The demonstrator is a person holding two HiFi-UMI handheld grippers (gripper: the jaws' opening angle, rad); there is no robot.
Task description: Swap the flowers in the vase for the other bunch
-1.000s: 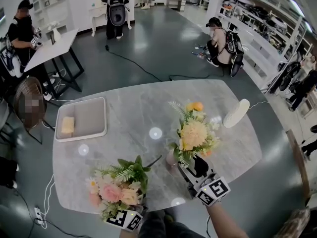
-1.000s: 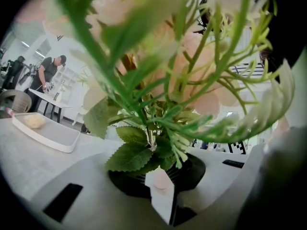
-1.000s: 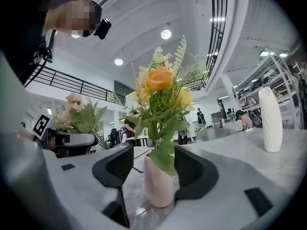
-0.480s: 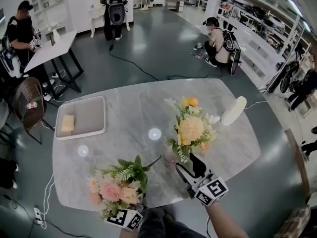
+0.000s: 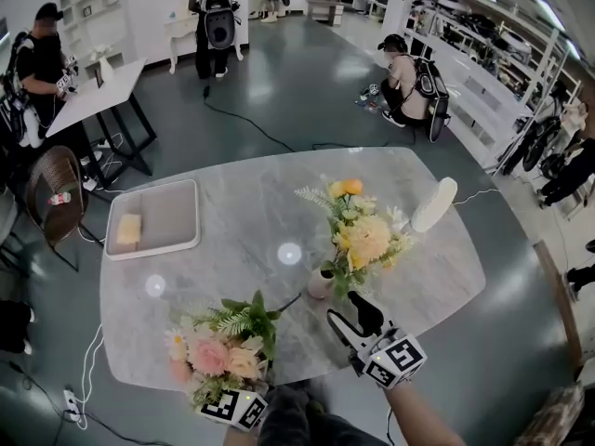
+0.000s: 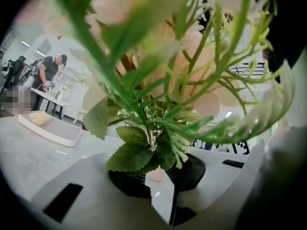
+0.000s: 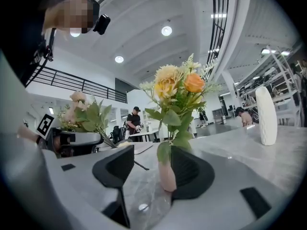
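A grey table [image 5: 232, 221] stands in a big room. At its near edge, the left gripper [image 6: 158, 176] is clamped on the pink bunch [image 5: 218, 356]. The right gripper [image 5: 351, 312] has its jaws apart, just before the vase [image 5: 319, 284] of yellow flowers [image 5: 364, 238]. Next, I think, it must pinch those stems and lift.

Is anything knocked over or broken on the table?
No, nothing stands out. The little vase stands upright on the table with the yellow flowers in it, and the left gripper holds the pink bunch.
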